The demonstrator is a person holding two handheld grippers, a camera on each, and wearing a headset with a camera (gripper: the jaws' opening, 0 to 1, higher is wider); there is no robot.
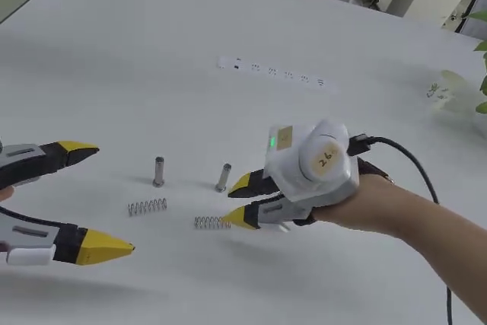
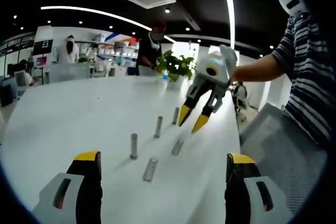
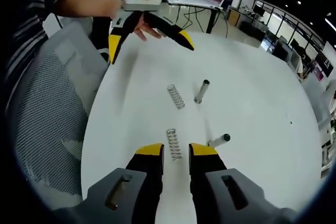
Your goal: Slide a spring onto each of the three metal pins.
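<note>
Pins (image 2: 158, 127) three; springs (image 2: 150, 168) two

Your left gripper (image 1: 97, 195) is held level with its jaws spread wide. Facing it and well apart, your right gripper (image 1: 239, 202) points its yellow tips toward it, jaws parted only narrowly. Behind that claw, your right hand (image 1: 365, 199) wraps the body, and your forearm (image 1: 434, 241) trails back.

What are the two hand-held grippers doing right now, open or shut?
Left hand-held gripper: wide open, holding nothing.
Right hand-held gripper: open, holding nothing, poised at a spring.
</note>
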